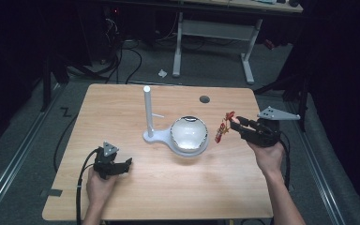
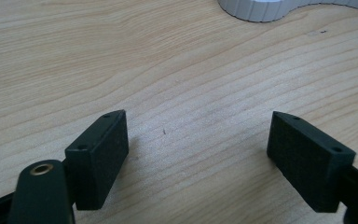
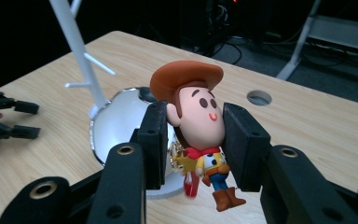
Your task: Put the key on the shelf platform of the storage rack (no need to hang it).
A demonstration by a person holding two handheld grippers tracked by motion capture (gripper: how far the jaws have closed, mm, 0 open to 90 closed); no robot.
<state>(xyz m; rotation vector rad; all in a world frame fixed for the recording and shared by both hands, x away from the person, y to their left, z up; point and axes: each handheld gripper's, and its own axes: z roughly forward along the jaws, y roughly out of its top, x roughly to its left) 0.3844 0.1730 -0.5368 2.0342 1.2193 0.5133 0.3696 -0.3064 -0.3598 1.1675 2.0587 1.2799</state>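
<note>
A small cowboy figure (image 3: pixel 200 121) with a brown hat, yellow shirt and red scarf hangs above the table, head clamped between the pads of my right gripper (image 3: pixel 196 116). In the high view the figure (image 1: pixel 224 126) is at the right, beside a shiny white dome (image 1: pixel 189 133), with the right gripper (image 1: pixel 234 124) shut on it. The dome sits on a white stand with an upright post (image 1: pixel 147 110). My left gripper (image 1: pixel 124 165) rests low at the front left, and its jaws (image 2: pixel 198 119) stand wide open over bare wood.
The wooden table (image 1: pixel 168 187) has a round cable hole (image 1: pixel 204 99) at the back right. The stand's white base edge (image 2: pixel 256 9) lies ahead of the left gripper. Thin pegs (image 3: pixel 98 65) stick out of the post. A desk frame (image 1: pixel 215 33) stands on the floor beyond.
</note>
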